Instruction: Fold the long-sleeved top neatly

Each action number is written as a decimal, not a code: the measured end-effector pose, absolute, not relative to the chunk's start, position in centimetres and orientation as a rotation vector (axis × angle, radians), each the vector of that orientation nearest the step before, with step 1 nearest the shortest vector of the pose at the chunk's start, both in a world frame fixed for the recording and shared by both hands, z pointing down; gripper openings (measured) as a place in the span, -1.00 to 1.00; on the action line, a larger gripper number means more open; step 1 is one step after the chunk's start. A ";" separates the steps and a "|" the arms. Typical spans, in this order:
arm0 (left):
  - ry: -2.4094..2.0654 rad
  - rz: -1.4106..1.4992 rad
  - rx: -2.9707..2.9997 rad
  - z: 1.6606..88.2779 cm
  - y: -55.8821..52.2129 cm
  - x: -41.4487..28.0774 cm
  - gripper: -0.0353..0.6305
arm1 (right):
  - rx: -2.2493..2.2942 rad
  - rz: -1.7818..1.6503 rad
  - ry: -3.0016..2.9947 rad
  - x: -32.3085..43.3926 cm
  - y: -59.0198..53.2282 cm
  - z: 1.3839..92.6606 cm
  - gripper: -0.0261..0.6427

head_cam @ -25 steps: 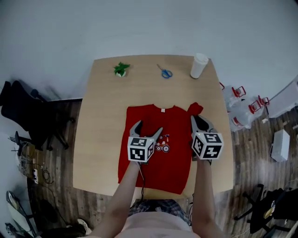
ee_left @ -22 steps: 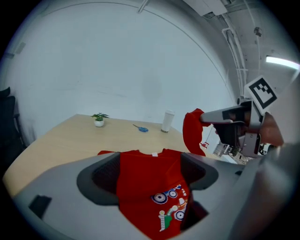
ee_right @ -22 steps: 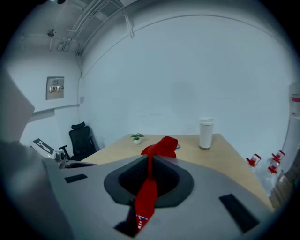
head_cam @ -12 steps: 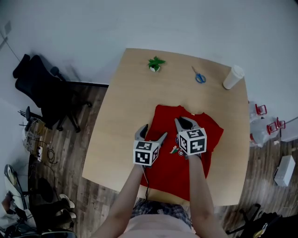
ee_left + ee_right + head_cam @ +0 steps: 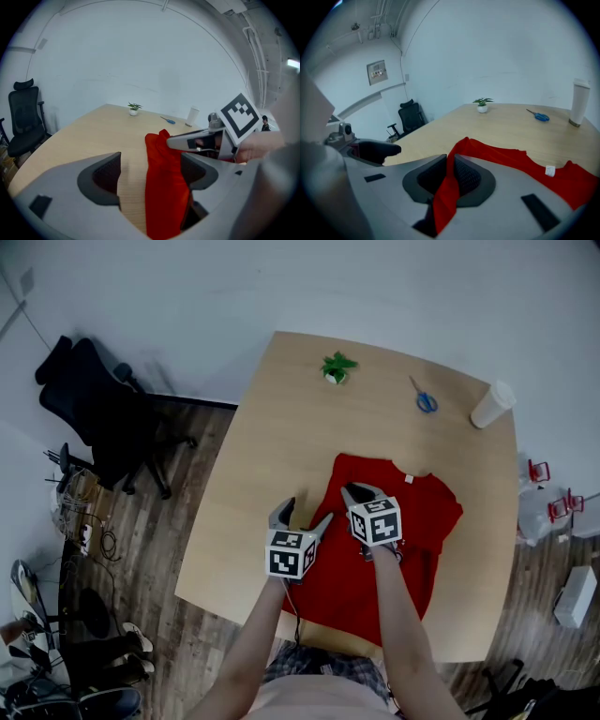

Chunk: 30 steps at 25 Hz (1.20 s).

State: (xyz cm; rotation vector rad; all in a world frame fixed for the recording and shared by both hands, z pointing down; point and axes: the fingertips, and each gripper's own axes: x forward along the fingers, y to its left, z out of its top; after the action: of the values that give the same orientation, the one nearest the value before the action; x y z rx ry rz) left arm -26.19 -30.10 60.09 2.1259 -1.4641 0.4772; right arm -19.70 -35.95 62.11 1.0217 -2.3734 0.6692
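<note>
– Since a second back, the head view has both hands shifted across the long-sleeved top (image 5: pixel 412 521). The right tongs (image 5: pixel 354 491) were at its right edge and are now over the left shoulder. The left tongs (image 5: pixel 307 512) were over the chest and are now at the left edge, partly above bare bench (image 5: pixel 272 437).
– Grip state?
– Right tongs clenched on a red strip of the top. They've just eased open a touch, but cloth is between the pads and looks pinched. Left tongs released, jaws wide apart. The same strip runs up between them with neither pad pressing.
– Meaning for the fold?
– My read: a left-side sleeve or edge fold is mid-carry, not laid down yet. The rest of the top lies flat on the bench, near the front edge.
– Head view enough to confirm?
– No. From above, the marker cubes and jaws hide the cloth at the pads. The right gripper view shows the pinch, plus lifted fabric running back to the collar label (image 5: pixel 548 171). The left gripper view shows the strip rising to the right tongs' tip. Only the head view gives the whole outline, with plant (image 5: pixel 337 367), scissors (image 5: pixel 424 399) and cup (image 5: pixel 492 404) well apart at the far side.
</note>
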 end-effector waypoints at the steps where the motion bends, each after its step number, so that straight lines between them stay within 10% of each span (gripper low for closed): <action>1: -1.466 0.478 2.123 60.2 -30.1 -26.5 0.27 | 1.024 0.701 -2.411 -20.2 -36.0 61.6 -0.71; 9: -1.447 0.489 2.163 59.7 -30.4 -26.5 0.27 | 1.201 0.817 -2.509 -17.4 -36.7 58.1 -0.06; 30: -0.786 1.267 2.557 61.9 -42.3 -16.6 0.26 | 1.028 0.476 -2.111 7.0 -36.9 59.6 0.09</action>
State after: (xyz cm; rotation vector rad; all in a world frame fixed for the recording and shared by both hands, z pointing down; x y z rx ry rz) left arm -16.62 -42.35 61.90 2.5566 -0.7859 1.2670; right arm 6.96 -36.85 59.60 1.0282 -2.1113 0.4757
